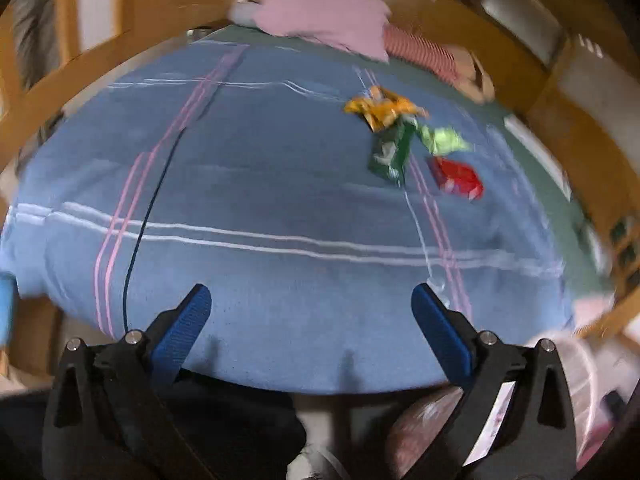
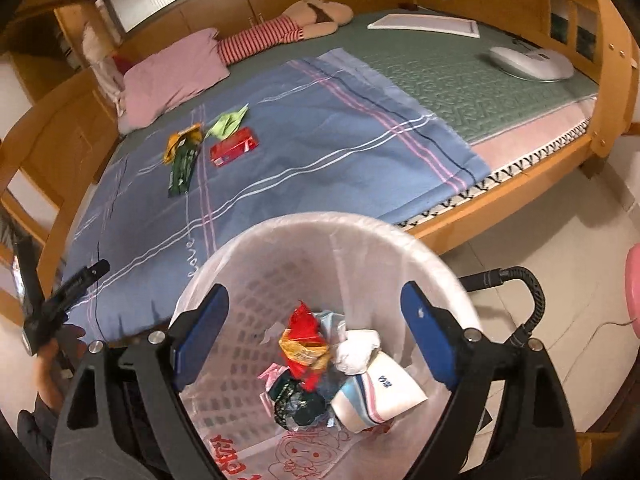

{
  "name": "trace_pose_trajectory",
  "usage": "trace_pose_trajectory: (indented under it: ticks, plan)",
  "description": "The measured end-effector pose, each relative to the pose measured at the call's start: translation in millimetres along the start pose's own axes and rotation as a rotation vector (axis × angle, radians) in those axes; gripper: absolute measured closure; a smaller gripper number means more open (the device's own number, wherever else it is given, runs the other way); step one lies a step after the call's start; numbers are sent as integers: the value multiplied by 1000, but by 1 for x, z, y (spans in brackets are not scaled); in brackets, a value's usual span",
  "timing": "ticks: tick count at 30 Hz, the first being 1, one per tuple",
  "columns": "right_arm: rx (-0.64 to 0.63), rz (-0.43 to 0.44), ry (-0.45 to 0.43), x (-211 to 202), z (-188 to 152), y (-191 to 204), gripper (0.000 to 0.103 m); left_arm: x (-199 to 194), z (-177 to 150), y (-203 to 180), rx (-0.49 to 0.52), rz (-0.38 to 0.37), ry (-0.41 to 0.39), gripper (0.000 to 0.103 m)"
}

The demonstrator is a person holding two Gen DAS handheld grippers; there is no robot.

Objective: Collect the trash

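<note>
Several wrappers lie on the blue striped blanket [image 1: 280,184] of the bed: an orange one [image 1: 380,108] [image 2: 182,142], a dark green one [image 1: 390,152] [image 2: 183,168], a light green one [image 1: 442,140] [image 2: 228,122] and a red packet [image 1: 458,178] [image 2: 234,148]. My left gripper [image 1: 311,300] is open and empty near the bed's front edge, well short of them. My right gripper [image 2: 316,304] is open and empty above the white trash bin [image 2: 360,232], which holds several crumpled wrappers and paper [image 2: 320,352]. The left gripper also shows in the right wrist view [image 2: 60,304].
A pink pillow [image 2: 172,76] and a striped doll [image 2: 272,36] lie at the head of the bed. A white device [image 2: 532,62] and a flat white board [image 2: 424,24] rest on the green mat [image 2: 460,76]. A wooden bed frame [image 2: 520,184] surrounds it; tiled floor [image 2: 560,248] lies to the right.
</note>
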State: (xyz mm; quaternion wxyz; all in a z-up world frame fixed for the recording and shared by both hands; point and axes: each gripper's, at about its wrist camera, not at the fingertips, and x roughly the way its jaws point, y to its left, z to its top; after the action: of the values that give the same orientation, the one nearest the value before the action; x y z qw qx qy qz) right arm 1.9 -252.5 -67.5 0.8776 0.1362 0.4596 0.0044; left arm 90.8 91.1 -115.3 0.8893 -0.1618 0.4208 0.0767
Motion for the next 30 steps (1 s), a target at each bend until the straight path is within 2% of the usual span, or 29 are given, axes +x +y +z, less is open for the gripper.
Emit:
trace_pose_trajectory:
  ticks: [2, 5, 12, 30]
  plan:
    - [-15, 0, 5, 2, 0, 4, 17, -6, -2, -7, 59, -12, -48, 3]
    - [-23, 4, 14, 4, -1, 9, 17, -8, -6, -19, 132, -19, -61, 3]
    - [-38, 11, 29, 10, -4, 15, 17, -12, -6, -7, 43, -55, -60, 3]
    - [-55, 7, 71, 23, -7, 22, 17, -17, -10, -9, 54, -58, -58, 3]
